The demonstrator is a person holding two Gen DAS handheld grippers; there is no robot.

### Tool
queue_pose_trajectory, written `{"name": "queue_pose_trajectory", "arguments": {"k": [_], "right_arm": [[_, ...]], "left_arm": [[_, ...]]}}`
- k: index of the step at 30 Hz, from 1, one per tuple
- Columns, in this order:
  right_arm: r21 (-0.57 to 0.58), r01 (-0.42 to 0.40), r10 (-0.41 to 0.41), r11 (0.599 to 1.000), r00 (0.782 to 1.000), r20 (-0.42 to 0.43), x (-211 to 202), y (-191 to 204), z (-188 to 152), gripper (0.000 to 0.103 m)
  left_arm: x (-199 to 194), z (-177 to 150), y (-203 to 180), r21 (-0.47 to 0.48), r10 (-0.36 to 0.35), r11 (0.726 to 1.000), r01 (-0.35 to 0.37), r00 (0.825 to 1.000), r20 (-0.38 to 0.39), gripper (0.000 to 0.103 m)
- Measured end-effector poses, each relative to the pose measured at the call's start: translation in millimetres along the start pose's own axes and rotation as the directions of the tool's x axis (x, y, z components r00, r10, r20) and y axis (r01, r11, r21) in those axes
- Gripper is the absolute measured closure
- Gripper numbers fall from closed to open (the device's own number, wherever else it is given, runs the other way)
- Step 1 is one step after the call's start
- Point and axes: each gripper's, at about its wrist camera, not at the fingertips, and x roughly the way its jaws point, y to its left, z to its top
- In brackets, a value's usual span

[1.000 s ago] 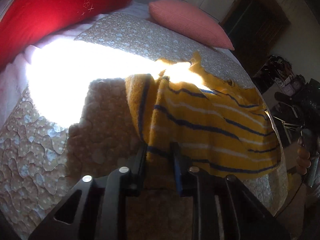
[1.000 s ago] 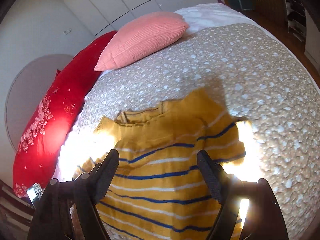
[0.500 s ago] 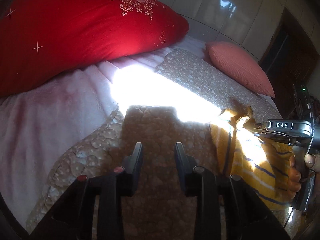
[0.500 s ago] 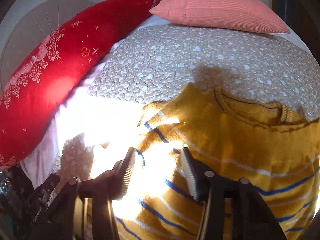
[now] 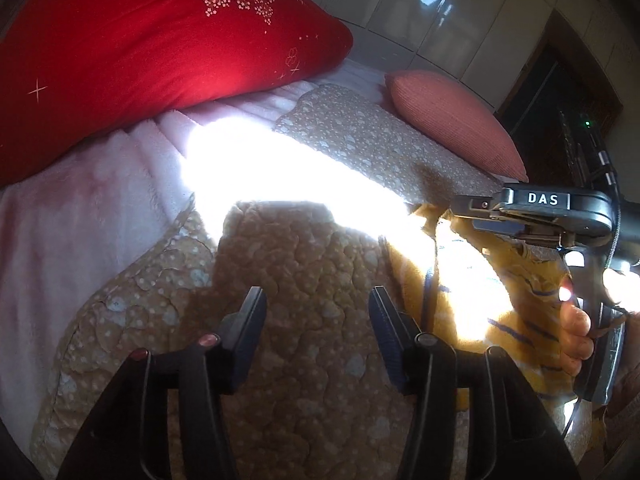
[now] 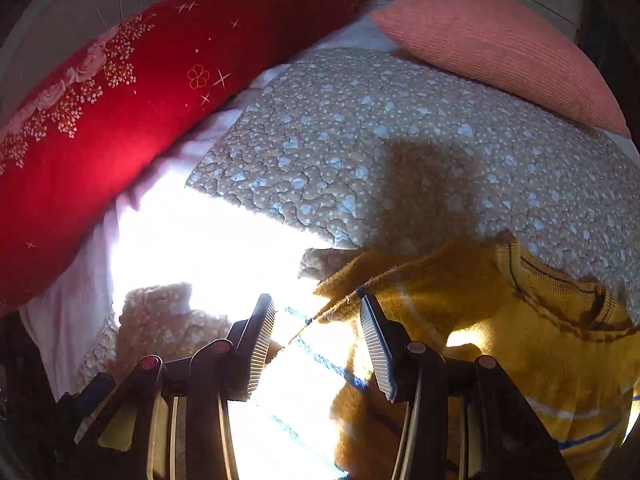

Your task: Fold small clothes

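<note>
The yellow sweater (image 6: 500, 344) with blue and white stripes lies on the bed's quilted cover (image 6: 360, 144), its ribbed neckline toward the right in the right wrist view and one edge folded over itself near the middle. A strong band of sunlight crosses its lower left part and washes the stripes out there. In the left wrist view the same sweater (image 5: 472, 304) sits at the right, partly under the other tool.

The right gripper (image 6: 316, 344) hangs over the sweater's folded edge; its jaws are opening, and a thin edge of the knit runs across the gap between them (the ribbed pads do not press on it as far as can be seen). A hand (image 5: 576, 336) grips its handle, seen in the left wrist view, where the tool's body carries the letters DAS.

The left gripper (image 5: 316, 328) is over bare quilt just left of the sweater, its jaws also opening, with nothing between them.

Farther off, a pale pink blanket (image 5: 72, 216) lies along the quilt's edge. A large red pillow (image 6: 120, 100) with a white flower pattern rests at the head of the bed, and a pink ribbed pillow (image 6: 496, 44) lies beside it.
</note>
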Motion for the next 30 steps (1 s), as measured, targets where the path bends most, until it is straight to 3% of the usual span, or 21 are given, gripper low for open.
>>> {"name": "queue_pose_trajectory", "arguments": {"k": [3,4,6,7,8,9,11,13,14,17,18,19,21,24,27,28,29,30], "right_arm": [[0.029,0.041,-0.042,0.999,0.999,0.024,-37.9,-32.3,-33.3,0.053],[0.036,0.052,-0.053,0.998,0.998,0.023,-48.6,-44.0,-45.5,0.053],[0.076,0.074,-0.077,0.994,0.997,0.033,-72.2,-70.3,-70.0,0.053],[0.105,0.076,-0.081,0.992,0.996,0.046,-85.6,-85.0,-81.8,0.053],[0.139,0.073,-0.082,0.988,0.995,0.061,-99.8,-100.4,-93.4,0.053],[0.174,0.073,-0.088,0.982,0.993,0.079,-114.7,-115.0,-103.7,0.053],[0.242,0.099,-0.130,0.965,0.985,0.117,-146.6,-146.5,-125.5,0.053],[0.292,0.139,-0.186,0.946,0.972,0.142,-174.6,-175.9,-148.1,0.053],[0.309,0.157,-0.211,0.938,0.966,0.147,-186.5,-188.2,-158.6,0.053],[0.360,0.159,-0.224,0.919,0.963,0.147,-207.6,-217.7,-181.9,0.050],[0.378,0.145,-0.213,0.915,0.966,0.146,-211.0,-224.4,-189.7,0.045],[0.395,0.137,-0.210,0.908,0.966,0.148,-211.6,-227.7,-196.7,0.041],[0.417,0.106,-0.185,0.903,0.970,0.154,-211.6,-230.2,-211.1,0.036],[0.423,0.098,-0.167,0.901,0.978,0.129,-196.1,-227.3,-226.4,0.032],[0.437,0.113,-0.160,0.892,0.985,0.072,-169.2,-227.4,-233.4,0.029],[0.444,0.091,-0.129,0.891,0.990,0.057,-161.1,-229.3,-236.2,0.036],[0.444,0.038,-0.066,0.895,0.997,0.047,-156.4,-232.2,-240.2,0.055],[0.432,0.005,-0.024,0.902,0.999,0.038,-154.4,-231.5,-240.2,0.092]], "left_arm": [[16.4,-8.0,-15.6,0.030,-0.148,0.988,0.153,0.981,-0.122,0.046],[21.6,-11.8,-22.8,0.055,-0.169,0.982,0.179,0.973,-0.156,0.045],[26.0,-19.2,-37.0,0.126,-0.119,0.982,0.140,0.980,-0.162,0.045],[26.3,-22.1,-43.0,0.164,-0.084,0.980,0.109,0.984,-0.154,0.052],[25.4,-23.2,-47.5,0.186,-0.076,0.977,0.103,0.986,-0.147,0.068],[25.1,-23.7,-50.4,0.190,-0.087,0.975,0.117,0.984,-0.158,0.099],[18.7,-23.2,-52.5,0.209,0.002,0.978,0.019,0.995,-0.101,0.103],[11.0,-18.5,-47.2,0.208,0.113,0.972,-0.106,0.993,-0.021,0.103],[8.4,-15.4,-41.6,0.181,0.128,0.975,-0.126,0.992,0.001,0.103],[3.1,-6.8,-20.8,0.070,0.034,0.997,-0.035,0.999,0.008,0.102],[4.7,-5.4,-18.2,0.059,-0.017,0.998,0.018,1.000,-0.016,0.094],[6.8,-5.4,-17.1,0.051,-0.060,0.997,0.062,0.997,-0.040,0.071],[8.5,-7.8,-17.0,0.028,-0.114,0.993,0.116,0.992,-0.049,0.036],[10.9,-11.2,-22.5,0.031,-0.188,0.981,0.191,0.979,-0.081,0.032],[16.4,-21.3,-38.3,0.097,-0.184,0.976,0.197,0.974,-0.129,0.031],[20.2,-26.3,-44.9,0.129,-0.166,0.974,0.185,0.975,-0.150,0.037],[23.5,-30.6,-51.3,0.164,-0.136,0.973,0.163,0.977,-0.163,0.051],[27.1,-32.7,-56.5,0.200,-0.099,0.970,0.135,0.979,-0.179,0.085]]}}
